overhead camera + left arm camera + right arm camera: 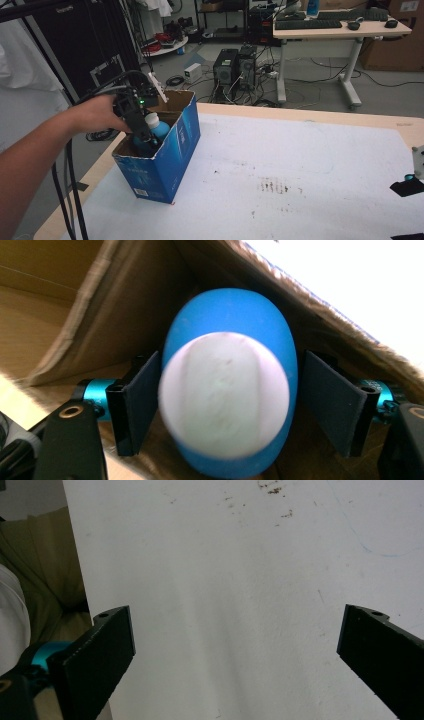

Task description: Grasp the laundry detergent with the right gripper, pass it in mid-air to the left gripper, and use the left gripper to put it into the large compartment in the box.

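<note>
A blue bottle (pixel 159 129) with a white cap (pixel 225 395) stands tilted inside an open blue cardboard box (pixel 165 160) at the table's left. My left gripper (pixel 141 136) reaches down into the box from above, held by a hand. In the left gripper view the cap faces the camera and my left gripper (pixel 230 400) has its black pads (pixel 142 405) tight on both sides of the bottle's body. My right gripper (pixel 409 186) rests at the table's right edge. In its own view the right gripper (pixel 235 640) stands wide open over the bare white cover.
A white sheet (pixel 300 170) with dark smudges (pixel 272 186) covers the wooden table. Brown box flaps (pixel 75 315) rise close around the bottle. Beyond the table are a desk with keyboards (pixel 340 27), computer towers (pixel 235 65) and floor cables.
</note>
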{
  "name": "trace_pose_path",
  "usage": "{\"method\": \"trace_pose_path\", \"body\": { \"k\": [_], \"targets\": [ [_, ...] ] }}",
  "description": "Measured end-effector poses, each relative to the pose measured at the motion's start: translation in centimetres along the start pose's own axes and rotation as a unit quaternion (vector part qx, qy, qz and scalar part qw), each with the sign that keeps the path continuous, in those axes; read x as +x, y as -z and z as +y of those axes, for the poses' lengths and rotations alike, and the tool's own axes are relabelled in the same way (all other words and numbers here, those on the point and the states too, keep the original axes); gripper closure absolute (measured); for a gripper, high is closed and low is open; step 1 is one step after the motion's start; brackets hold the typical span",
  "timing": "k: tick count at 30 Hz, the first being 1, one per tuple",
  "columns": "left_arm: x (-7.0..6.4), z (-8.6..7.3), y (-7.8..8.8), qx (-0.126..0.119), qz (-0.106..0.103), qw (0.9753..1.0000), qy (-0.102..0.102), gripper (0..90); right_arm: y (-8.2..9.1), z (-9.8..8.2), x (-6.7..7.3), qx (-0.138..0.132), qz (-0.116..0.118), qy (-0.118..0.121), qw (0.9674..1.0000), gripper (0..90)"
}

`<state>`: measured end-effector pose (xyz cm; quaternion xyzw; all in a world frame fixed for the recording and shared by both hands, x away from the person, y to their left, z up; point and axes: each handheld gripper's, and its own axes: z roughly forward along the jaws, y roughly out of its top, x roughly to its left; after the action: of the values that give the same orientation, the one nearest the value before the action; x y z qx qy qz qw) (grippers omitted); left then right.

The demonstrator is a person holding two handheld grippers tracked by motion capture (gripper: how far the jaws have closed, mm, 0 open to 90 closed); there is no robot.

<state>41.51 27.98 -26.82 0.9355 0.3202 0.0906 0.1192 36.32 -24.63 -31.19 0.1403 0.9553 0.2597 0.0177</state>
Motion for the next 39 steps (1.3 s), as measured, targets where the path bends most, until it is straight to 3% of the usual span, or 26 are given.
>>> {"method": "trace_pose_path", "body": {
  "k": [7, 8, 11, 15, 21, 22, 24, 30, 32, 37, 39],
  "targets": [
    [0.3, 0.3, 2.8, -0.063, -0.008, 0.9978, 0.02, 22.4, 0.0, 0.1, 0.0, -0.004, -0.002, -0.001, 1.0, 1.0],
    [0.3, 0.3, 2.8, -0.063, -0.008, 0.9978, 0.02, 22.4, 0.0, 0.1, 0.0, -0.004, -0.002, -0.001, 1.0, 1.0],
    [-0.2, 1.1, 4.6, -0.102, -0.009, 0.9945, 0.022, 22.4, 0.2, 0.1, 0.1, -0.004, -0.004, -0.001, 1.0, 1.0],
    [-0.9, 2.1, 5.8, -0.129, -0.009, 0.9914, 0.02, 22.4, 0.3, 0.1, 0.1, -0.006, -0.005, -0.001, 1.0, 1.1],
    [-2.1, 3.8, 6.8, -0.132, -0.003, 0.9912, -0.01, 22.4, 0.4, 0.1, 0.2, -0.007, -0.007, -0.003, 0.9999, 1.1],
    [-2.3, 4.2, 6.8, -0.13, 0.0, 0.9915, -0.006, 22.4, 0.4, 0.2, 0.2, -0.007, -0.008, -0.003, 0.9999, 1.0],
    [-2.8, 5.0, 6.7, -0.129, -0.01, 0.9915, 0.0, 22.4, 0.4, 0.2, 0.1, -0.008, -0.008, -0.005, 0.9999, 1.0],
    [-4.9, 7.6, 5.9, -0.13, -0.038, 0.9895, -0.05, 22.3, 0.4, 0.2, 0.0, -0.013, -0.009, -0.007, 0.9998, 1.1],
    [-5.6, 8.5, 5.5, -0.124, -0.039, 0.9899, -0.058, 11.9, 0.5, 0.2, -0.1, -0.015, -0.01, -0.007, 0.9998, 1.1],
    [-7.3, 10.3, 4.5, -0.122, -0.048, 0.9881, -0.08, 5.3, 0.5, 0.1, 0.0, -0.017, -0.01, -0.008, 0.9998, 1.1],
    [-7.7, 10.9, 4.1, -0.119, -0.052, 0.9884, -0.079, 1.5, 0.5, 0.0, 0.0, -0.018, -0.01, -0.007, 0.9998, 1.1]
  ]
}}
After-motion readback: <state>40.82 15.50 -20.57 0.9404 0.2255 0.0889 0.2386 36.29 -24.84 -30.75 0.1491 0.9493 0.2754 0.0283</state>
